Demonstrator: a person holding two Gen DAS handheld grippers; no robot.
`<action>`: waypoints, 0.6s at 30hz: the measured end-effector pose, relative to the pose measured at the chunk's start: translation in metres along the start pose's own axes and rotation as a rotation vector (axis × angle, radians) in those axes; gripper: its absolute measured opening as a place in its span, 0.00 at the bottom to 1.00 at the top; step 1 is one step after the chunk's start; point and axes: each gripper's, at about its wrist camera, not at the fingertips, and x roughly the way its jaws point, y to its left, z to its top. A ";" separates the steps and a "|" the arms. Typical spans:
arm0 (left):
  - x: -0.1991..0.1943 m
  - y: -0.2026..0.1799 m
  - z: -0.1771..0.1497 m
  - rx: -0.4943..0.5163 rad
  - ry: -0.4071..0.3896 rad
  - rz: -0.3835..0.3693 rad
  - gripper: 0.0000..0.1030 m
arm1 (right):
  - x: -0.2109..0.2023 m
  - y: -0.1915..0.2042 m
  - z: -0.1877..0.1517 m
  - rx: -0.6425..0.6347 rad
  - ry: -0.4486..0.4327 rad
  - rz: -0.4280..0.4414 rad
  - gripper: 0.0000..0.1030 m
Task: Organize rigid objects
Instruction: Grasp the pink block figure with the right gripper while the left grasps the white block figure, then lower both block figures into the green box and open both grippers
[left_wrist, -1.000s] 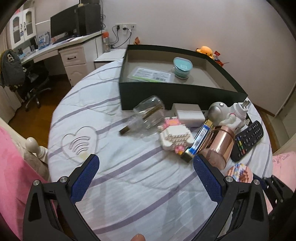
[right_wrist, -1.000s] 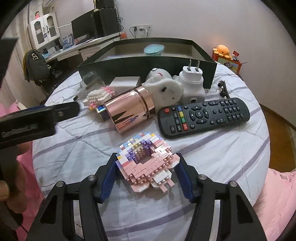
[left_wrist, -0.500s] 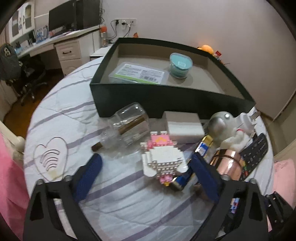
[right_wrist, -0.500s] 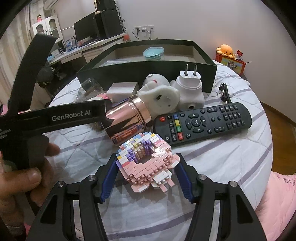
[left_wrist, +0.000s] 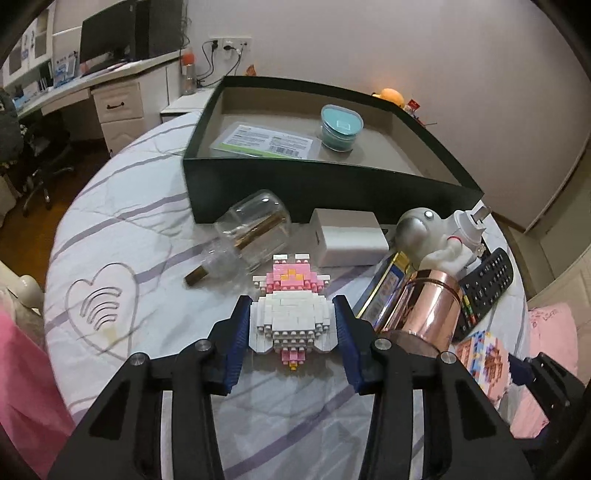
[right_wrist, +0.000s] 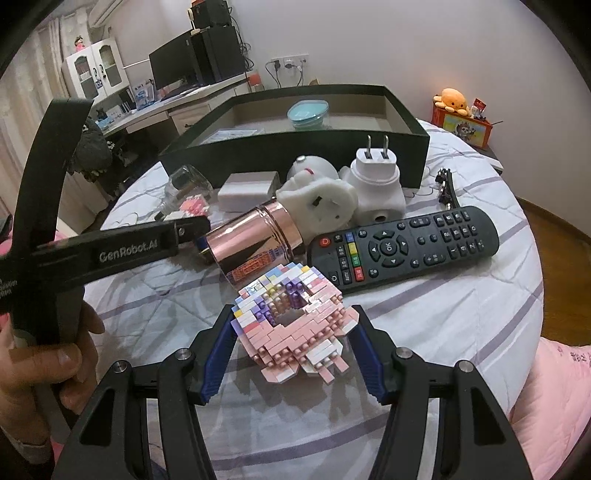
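Observation:
My left gripper (left_wrist: 291, 317) is shut on a white and pink brick figure (left_wrist: 290, 314) on the table. My right gripper (right_wrist: 293, 334) is shut on a pink brick donut (right_wrist: 291, 317), which also shows in the left wrist view (left_wrist: 480, 356). A dark green open box (left_wrist: 332, 184) stands at the back, holding a teal container (left_wrist: 340, 127) and a flat packet (left_wrist: 266, 142). A copper cup (left_wrist: 424, 310), glass bottle (left_wrist: 247, 232), white box (left_wrist: 349, 236), white toy (left_wrist: 424, 229), plug adapter (right_wrist: 376, 184) and remote (right_wrist: 402, 247) lie between.
The round table has a white cloth with purple stripes (left_wrist: 147, 206). A desk with a monitor (left_wrist: 110, 37) stands at the back left. An orange plush (right_wrist: 454, 98) sits on a box at the right. The left gripper's body (right_wrist: 110, 254) crosses the right wrist view.
My left gripper moved forward to the brick figure and closed on it. My right gripper stayed shut on the brick donut.

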 end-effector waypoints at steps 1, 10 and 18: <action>-0.003 0.001 -0.001 0.002 -0.006 0.005 0.43 | -0.002 0.000 0.000 0.001 -0.003 0.003 0.59; -0.040 0.005 0.000 0.024 -0.072 0.021 0.43 | -0.025 0.002 0.011 0.006 -0.057 0.032 0.59; -0.057 -0.005 0.025 0.062 -0.133 0.024 0.43 | -0.040 0.001 0.044 -0.021 -0.128 0.033 0.59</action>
